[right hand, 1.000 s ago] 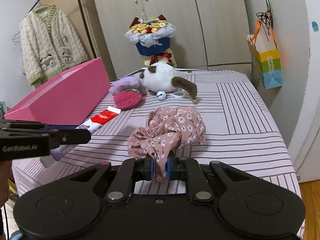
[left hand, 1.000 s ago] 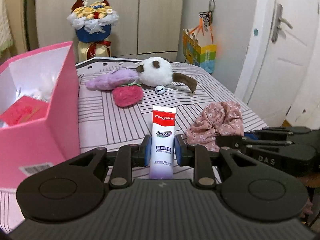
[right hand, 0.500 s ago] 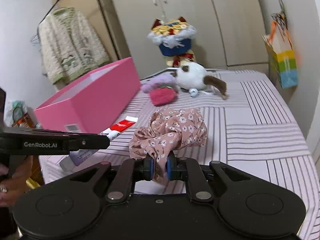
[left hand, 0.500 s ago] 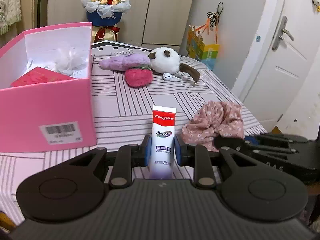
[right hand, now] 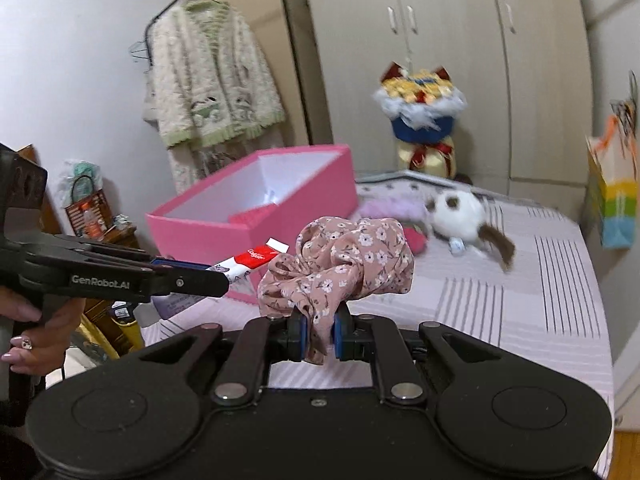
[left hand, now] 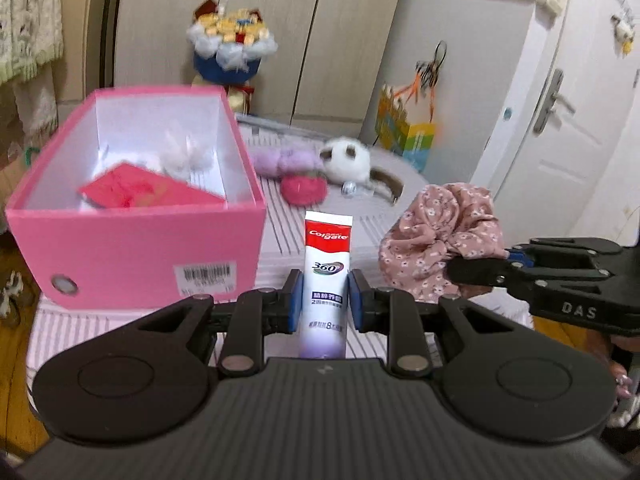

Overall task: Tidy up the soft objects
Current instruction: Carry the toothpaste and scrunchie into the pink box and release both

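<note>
My left gripper (left hand: 325, 300) is shut on a white and red toothpaste tube (left hand: 327, 264), held upright above the bed's near edge. My right gripper (right hand: 319, 334) is shut on a bunched pink floral cloth (right hand: 340, 266), lifted off the striped bedspread (right hand: 520, 304). The same cloth (left hand: 436, 236) shows at the right in the left wrist view, with the right gripper (left hand: 480, 270) beside it. An open pink box (left hand: 136, 240) stands to the left, holding a red packet (left hand: 140, 190) and something white and fluffy (left hand: 180, 154). In the right wrist view the pink box (right hand: 256, 216) lies behind the tube (right hand: 248, 262).
Farther back on the bed lie a purple plush (left hand: 284, 160), a pink plush (left hand: 302, 190) and a white and brown plush toy (left hand: 352, 160). A flower bouquet (left hand: 230, 52) stands before the wardrobe. A colourful paper bag (left hand: 408, 136) hangs by the door. A person's hand (right hand: 28, 320) grips the left tool.
Both grippers have risen and pulled back with the tube and the cloth. The cloth has left the bedspread. The pink box now shows its open inside from higher up.
</note>
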Tool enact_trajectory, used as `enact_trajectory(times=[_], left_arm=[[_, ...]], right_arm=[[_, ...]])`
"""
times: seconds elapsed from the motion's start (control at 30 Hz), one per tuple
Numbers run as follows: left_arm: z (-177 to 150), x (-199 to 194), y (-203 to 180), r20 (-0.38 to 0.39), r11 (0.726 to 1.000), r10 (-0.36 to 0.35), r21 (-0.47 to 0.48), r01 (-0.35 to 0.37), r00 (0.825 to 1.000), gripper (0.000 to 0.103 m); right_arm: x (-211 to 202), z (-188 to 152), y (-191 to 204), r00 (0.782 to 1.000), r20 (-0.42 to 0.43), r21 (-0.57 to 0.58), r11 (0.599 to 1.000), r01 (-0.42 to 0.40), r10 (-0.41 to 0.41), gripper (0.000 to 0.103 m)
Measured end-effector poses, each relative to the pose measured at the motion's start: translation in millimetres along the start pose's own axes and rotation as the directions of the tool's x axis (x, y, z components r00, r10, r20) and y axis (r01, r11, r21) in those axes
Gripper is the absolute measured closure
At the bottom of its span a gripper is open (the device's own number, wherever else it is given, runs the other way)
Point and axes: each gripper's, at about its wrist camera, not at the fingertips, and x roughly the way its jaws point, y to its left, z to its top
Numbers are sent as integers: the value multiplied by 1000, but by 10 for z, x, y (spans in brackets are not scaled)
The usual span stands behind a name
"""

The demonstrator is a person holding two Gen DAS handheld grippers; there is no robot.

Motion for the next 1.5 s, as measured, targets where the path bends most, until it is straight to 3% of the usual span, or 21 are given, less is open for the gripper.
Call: enact_trajectory(times=[0.17, 0.37, 0.77, 0.9, 1.07, 1.23, 1.33, 1.43, 1.47, 1.5], left_arm=[[156, -202, 97, 47, 1000, -19, 15, 18, 999, 80], [302, -317, 308, 103, 999, 31, 28, -34, 994, 80], [684, -101, 949, 174, 990, 140, -23, -138, 975, 80], [857, 201, 1181, 131, 985, 170, -51, -164, 977, 80], [1075, 696, 1482, -16, 974, 187, -127, -187, 982, 80], [1200, 901, 1605, -59, 964, 243, -97, -248, 968, 80], [1210, 1010, 1687, -110, 960, 231, -134, -245, 967, 80], [1175, 1071, 1788, -141, 948, 228, -195, -253, 963, 80], [1162, 1080, 1802, -137, 942, 243, -203, -268, 960, 79], [1144, 1080, 1825, -134, 934, 255, -221, -279, 958, 79]], right_arm=[[-10, 263, 140, 999, 34, -44, 999, -10, 11, 88], [123, 464, 288, 998, 54, -76, 997, -24, 29, 88], [894, 885, 409, 993, 88, -106, 992, -69, 79, 87], [1279, 1056, 503, 995, 56, -182, 980, -76, 87, 87], [1934, 1216, 540, 995, -90, -297, 952, -74, 49, 87], [2314, 1283, 578, 980, -197, -378, 920, -103, 29, 87], [2451, 1295, 594, 961, -270, -356, 921, -160, 62, 86], [2517, 1302, 640, 953, -294, -353, 919, -178, 72, 83], [2535, 1300, 652, 955, -291, -366, 916, -166, 57, 80], [2539, 1288, 664, 957, -287, -381, 912, -152, 39, 69]])
